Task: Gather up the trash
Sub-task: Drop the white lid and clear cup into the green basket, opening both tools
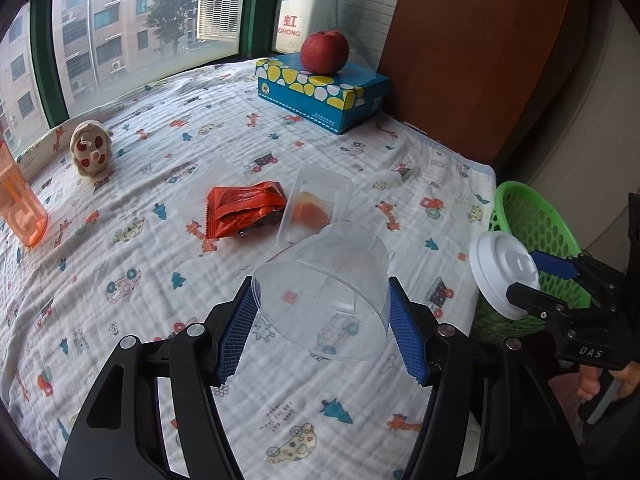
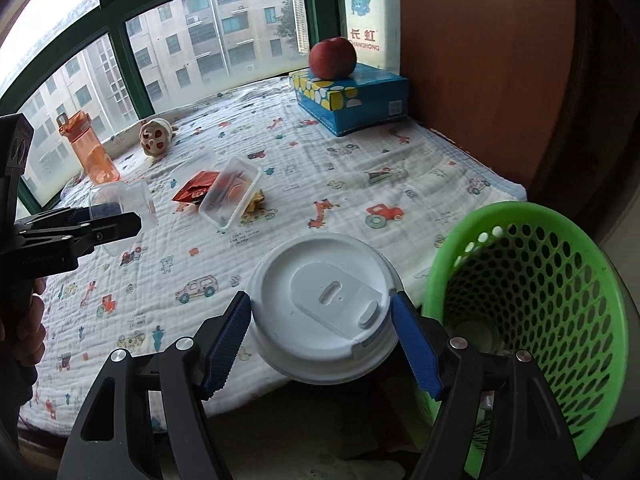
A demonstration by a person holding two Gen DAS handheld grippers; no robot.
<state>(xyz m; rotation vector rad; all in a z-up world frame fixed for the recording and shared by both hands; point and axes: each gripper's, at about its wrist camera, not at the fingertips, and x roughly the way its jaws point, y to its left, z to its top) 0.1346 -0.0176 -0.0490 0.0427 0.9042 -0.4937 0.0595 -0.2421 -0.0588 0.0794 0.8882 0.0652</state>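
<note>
My left gripper (image 1: pixel 322 316) is shut on a clear plastic cup (image 1: pixel 324 292) and holds it above the patterned blanket (image 1: pixel 120 200). My right gripper (image 2: pixel 322 340) is shut on a white cup lid (image 2: pixel 324 308), just left of the green mesh bin (image 2: pixel 532 288) at the bed's right edge. The lid (image 1: pixel 502 274) and the bin (image 1: pixel 536 232) also show in the left wrist view. A red-orange snack wrapper (image 1: pixel 244 210) and a clear plastic tray (image 1: pixel 316 204) with orange residue lie mid-blanket. The cup (image 2: pixel 120 204) shows at the left of the right wrist view.
A red apple (image 1: pixel 325 52) sits on a blue tissue box (image 1: pixel 324 94) at the back right. An orange bottle (image 1: pixel 20 208) and a small plush toy (image 1: pixel 90 148) stand at the left by the window. A brown panel (image 1: pixel 480 52) rises on the right.
</note>
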